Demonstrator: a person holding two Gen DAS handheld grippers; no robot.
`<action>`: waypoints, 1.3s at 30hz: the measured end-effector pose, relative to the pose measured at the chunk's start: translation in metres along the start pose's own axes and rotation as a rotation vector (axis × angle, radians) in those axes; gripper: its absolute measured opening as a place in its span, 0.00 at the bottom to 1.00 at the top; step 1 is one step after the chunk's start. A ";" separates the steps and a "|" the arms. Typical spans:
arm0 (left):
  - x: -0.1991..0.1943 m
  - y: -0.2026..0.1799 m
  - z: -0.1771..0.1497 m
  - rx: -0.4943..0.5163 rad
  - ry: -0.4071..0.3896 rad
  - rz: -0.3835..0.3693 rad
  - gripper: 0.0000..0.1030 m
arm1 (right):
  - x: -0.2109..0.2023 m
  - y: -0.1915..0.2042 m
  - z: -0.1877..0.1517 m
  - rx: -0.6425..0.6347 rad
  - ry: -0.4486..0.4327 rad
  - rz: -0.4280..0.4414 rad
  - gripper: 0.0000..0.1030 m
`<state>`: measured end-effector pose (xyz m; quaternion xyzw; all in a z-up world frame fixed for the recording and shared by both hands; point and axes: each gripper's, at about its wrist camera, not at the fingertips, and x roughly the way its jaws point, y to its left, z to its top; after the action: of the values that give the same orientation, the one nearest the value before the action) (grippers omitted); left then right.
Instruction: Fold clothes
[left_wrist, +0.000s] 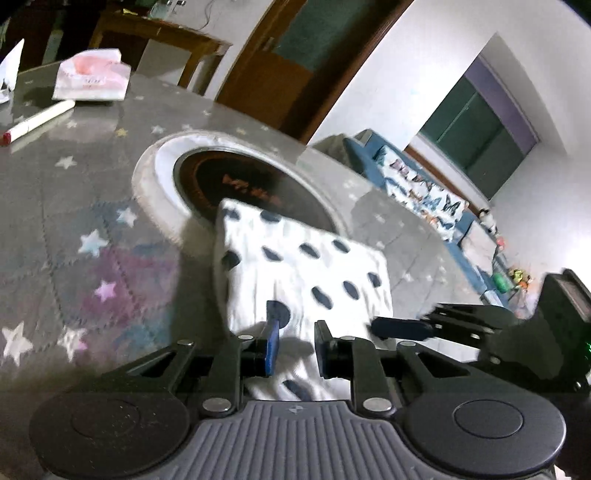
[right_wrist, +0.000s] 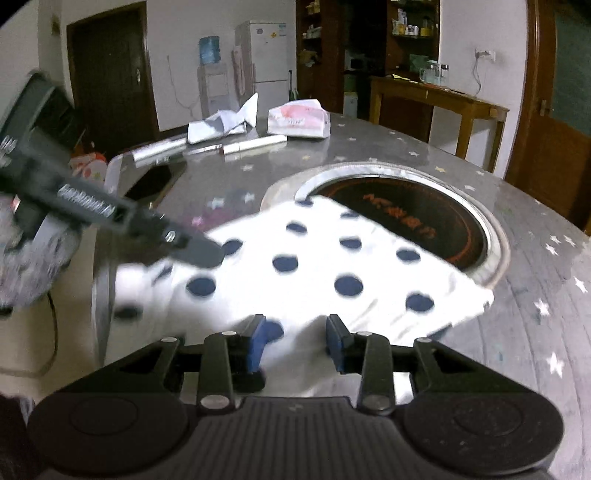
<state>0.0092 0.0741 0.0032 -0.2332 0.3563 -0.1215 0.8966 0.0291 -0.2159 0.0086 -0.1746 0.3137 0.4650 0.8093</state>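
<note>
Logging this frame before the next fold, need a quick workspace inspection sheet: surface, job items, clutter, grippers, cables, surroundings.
Surface: grey star-print table cover, with a round dark cooktop inset in the middle.
Job's things: white polka-dot garment lying folded on the table, its far edge overlapping the cooktop.
Clutter: tissue pack, crumpled paper, marker pen, dark phone.
Grippers: left gripper jaws open over the near edge of the garment; right gripper jaws open, garment between and beneath them.
Cables: dark cord hanging off the table's left side.
Surroundings: fridge, wooden side table, sofa.
</note>
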 end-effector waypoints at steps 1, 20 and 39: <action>0.003 0.002 -0.001 -0.001 0.007 0.002 0.21 | -0.002 0.000 -0.005 0.004 0.001 -0.003 0.34; -0.052 -0.027 -0.036 0.116 0.053 -0.151 0.33 | 0.031 -0.111 0.037 0.218 -0.048 -0.157 0.43; -0.042 -0.007 -0.049 0.067 0.126 -0.135 0.36 | -0.004 -0.118 -0.013 0.317 0.027 -0.236 0.23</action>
<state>-0.0553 0.0677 -0.0001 -0.2188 0.3910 -0.2079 0.8695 0.1254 -0.2858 0.0001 -0.0870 0.3711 0.3095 0.8712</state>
